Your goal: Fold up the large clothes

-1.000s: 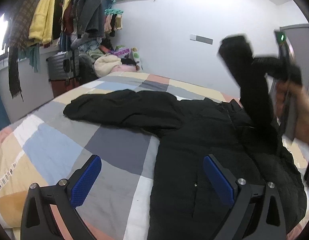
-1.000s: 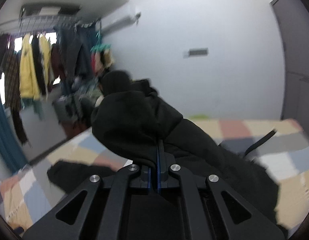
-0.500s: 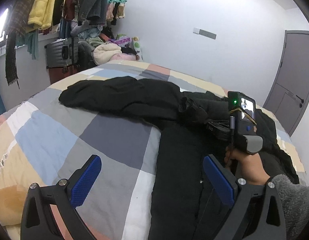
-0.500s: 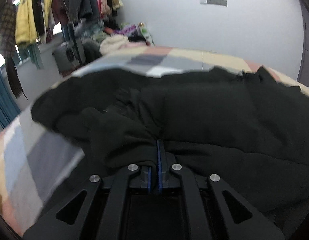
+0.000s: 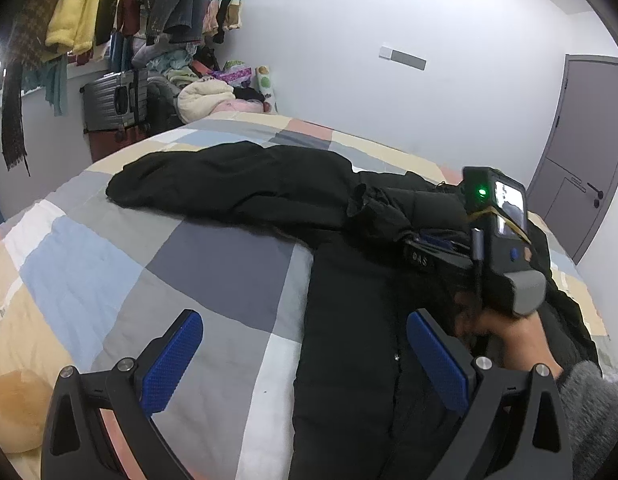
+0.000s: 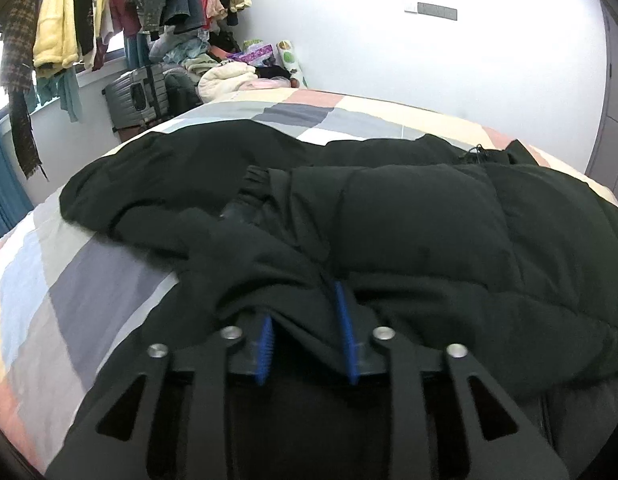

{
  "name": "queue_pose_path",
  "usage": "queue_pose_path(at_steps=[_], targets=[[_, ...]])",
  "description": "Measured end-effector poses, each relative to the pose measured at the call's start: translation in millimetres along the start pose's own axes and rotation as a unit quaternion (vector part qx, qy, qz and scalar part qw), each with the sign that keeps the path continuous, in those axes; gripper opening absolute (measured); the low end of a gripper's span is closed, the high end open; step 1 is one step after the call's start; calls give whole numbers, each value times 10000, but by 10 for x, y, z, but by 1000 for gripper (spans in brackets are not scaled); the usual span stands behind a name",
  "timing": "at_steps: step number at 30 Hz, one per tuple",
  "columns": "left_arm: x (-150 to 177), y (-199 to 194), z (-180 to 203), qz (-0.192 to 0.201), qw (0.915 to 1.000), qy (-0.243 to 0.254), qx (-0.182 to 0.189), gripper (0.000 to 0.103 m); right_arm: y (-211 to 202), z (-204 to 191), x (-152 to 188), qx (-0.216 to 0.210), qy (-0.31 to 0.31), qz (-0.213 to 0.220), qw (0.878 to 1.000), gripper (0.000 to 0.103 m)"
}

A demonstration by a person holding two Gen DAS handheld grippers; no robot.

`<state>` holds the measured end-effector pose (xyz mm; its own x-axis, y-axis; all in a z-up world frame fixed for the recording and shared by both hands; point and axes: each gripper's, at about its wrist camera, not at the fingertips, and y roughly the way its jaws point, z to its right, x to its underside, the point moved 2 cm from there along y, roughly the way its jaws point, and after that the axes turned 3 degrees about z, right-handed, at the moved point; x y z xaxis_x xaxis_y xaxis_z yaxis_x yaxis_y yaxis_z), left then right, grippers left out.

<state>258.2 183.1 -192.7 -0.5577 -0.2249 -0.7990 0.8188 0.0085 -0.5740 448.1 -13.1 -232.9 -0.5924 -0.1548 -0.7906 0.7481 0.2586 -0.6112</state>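
A black padded coat (image 5: 349, 320) lies spread across a bed (image 5: 213, 264) covered in a patchwork quilt of grey, blue, cream and pink squares, its body running toward the near edge and one sleeve (image 5: 237, 184) stretched out over the quilt toward the hanging clothes (image 5: 81, 12) by the window. A second sleeve (image 6: 389, 216) is folded in over the coat's chest, its cuff (image 6: 253, 180) resting on the dark fabric. The right claw (image 6: 305, 332), gripped in a person's hand (image 5: 505, 328) with a grey fleece sleeve behind it, sits low on the coat; its jaws have just been opening and now stand partly apart, with a fold of the black fabric lying between the blue pads (image 6: 345, 320), though the pads no longer press it together. The left claw (image 5: 305, 360) hovers above the coat's near edge, its jaws spread wide and holding nothing, one blue pad over the quilt and the other over the coat. Beyond the coat, past the bed's far corner, a grey suitcase (image 5: 113, 100) stands beside a heap of bedding (image 5: 205, 96), and a grey door (image 5: 581, 136) shows in the wall at the coat's far side.
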Motion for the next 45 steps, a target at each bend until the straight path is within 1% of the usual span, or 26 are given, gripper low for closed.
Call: queue_pose_path(at_steps=[2, 3, 7, 10, 11, 13, 16, 18, 20, 21, 22, 26, 29, 32, 34, 36, 38, 41, 45], targets=[[0, -23, 15, 11, 10000, 16, 13, 103, -137, -21, 46, -60, -23, 26, 10000, 59], [3, -40, 21, 22, 10000, 23, 22, 103, -218, -29, 63, -89, -32, 67, 9999, 62], [1, -97, 55, 120, 9999, 86, 33, 103, -535, -22, 93, -164, 22, 183, 9997, 62], [10, -141, 113, 235, 9996, 113, 64, 103, -844, 63, 77, -155, 108, 363, 9992, 62], [13, -144, 155, 252, 9995, 189, 83, 103, -956, 101, 67, -150, 134, 419, 9989, 62], [11, -167, 223, 285, 9992, 289, 63, 103, -1176, 178, 47, -81, 136, 545, 9984, 62], [11, -250, 252, 339, 9991, 224, 146, 103, -1478, 342, 26, 11, 278, 737, 9969, 62], [17, -334, 283, 381, 9988, 253, 177, 103, -1641, 443, 26, 101, 383, 821, 9958, 62], [39, -430, 322, 432, 9984, 294, 234, 103, -1806, 544, 45, 377, 414, 814, 9951, 62], [50, -477, 343, 447, 9982, 310, 270, 103, -1874, 593, 65, 606, 392, 746, 9946, 62], [57, -503, 359, 457, 9981, 312, 280, 103, -1945, 634, 89, 690, 391, 732, 9942, 62], [94, -642, 428, 529, 9974, 357, 323, 103, -2251, 749, 201, 817, 433, 865, 9920, 62], [155, -739, 483, 499, 9970, 415, 428, 103, -2462, 811, 306, 917, 419, 927, 9906, 62], [206, -838, 550, 570, 9962, 507, 415, 103, -2672, 844, 427, 870, 476, 1027, 9898, 62], [213, -895, 568, 630, 9963, 414, 420, 103, -2775, 843, 512, 898, 455, 1043, 9894, 62], [210, -949, 593, 666, 9959, 347, 508, 103, -2862, 812, 583, 950, 378, 1080, 9889, 62], [211, -1000, 623, 723, 9954, 340, 527, 103, -2954, 782, 640, 924, 330, 1160, 9884, 62], [239, -1080, 674, 797, 9945, 419, 532, 103, -3110, 723, 725, 885, 298, 1238, 9879, 62], [289, -1088, 730, 755, 9940, 587, 538, 103, -3243, 692, 837, 816, 323, 1250, 9883, 62]])
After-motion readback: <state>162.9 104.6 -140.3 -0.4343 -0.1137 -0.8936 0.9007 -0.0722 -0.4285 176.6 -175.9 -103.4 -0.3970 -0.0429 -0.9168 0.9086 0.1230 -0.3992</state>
